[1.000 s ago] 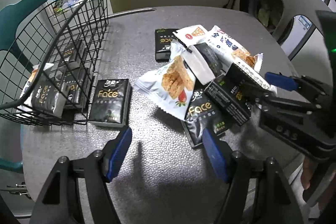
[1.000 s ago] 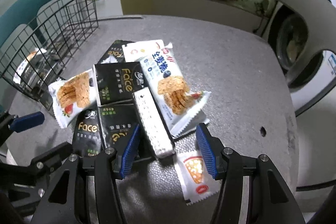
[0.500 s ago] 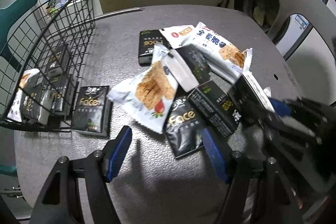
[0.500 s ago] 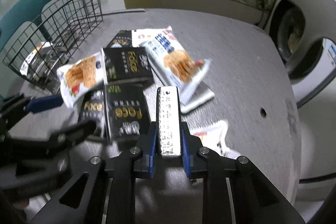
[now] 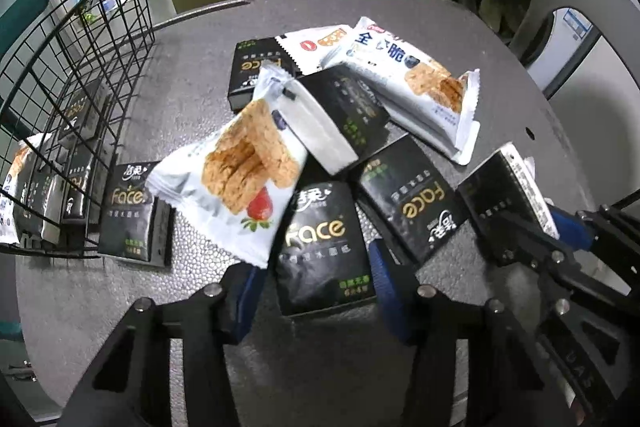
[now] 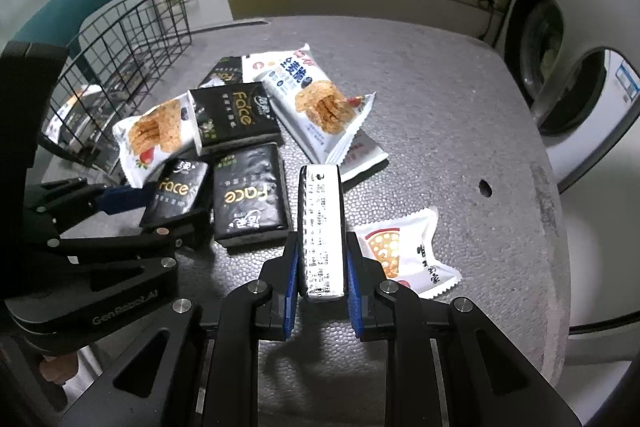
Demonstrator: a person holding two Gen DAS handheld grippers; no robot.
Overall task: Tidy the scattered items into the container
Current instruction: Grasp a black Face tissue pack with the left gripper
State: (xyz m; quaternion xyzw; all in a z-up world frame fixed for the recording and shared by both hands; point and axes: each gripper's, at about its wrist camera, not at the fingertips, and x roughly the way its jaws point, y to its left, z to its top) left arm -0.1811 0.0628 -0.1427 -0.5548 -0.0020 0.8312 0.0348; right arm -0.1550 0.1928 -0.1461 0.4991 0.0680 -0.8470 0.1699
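While left gripper (image 5: 316,279) closes round black tissue pack (image 5: 325,247), we see its pads not yet pressing; a second ago jaws stood wider over bare table (image 5: 120,291). Cracker bag (image 5: 236,179) overlaps pack's corner. Basket (image 5: 80,99) at left, contents dim.

Right view: right gripper (image 6: 322,267), spread a second ago, now pinches tissue pack on edge (image 6: 322,227); we carry it to basket next. Pack's underside hidden.
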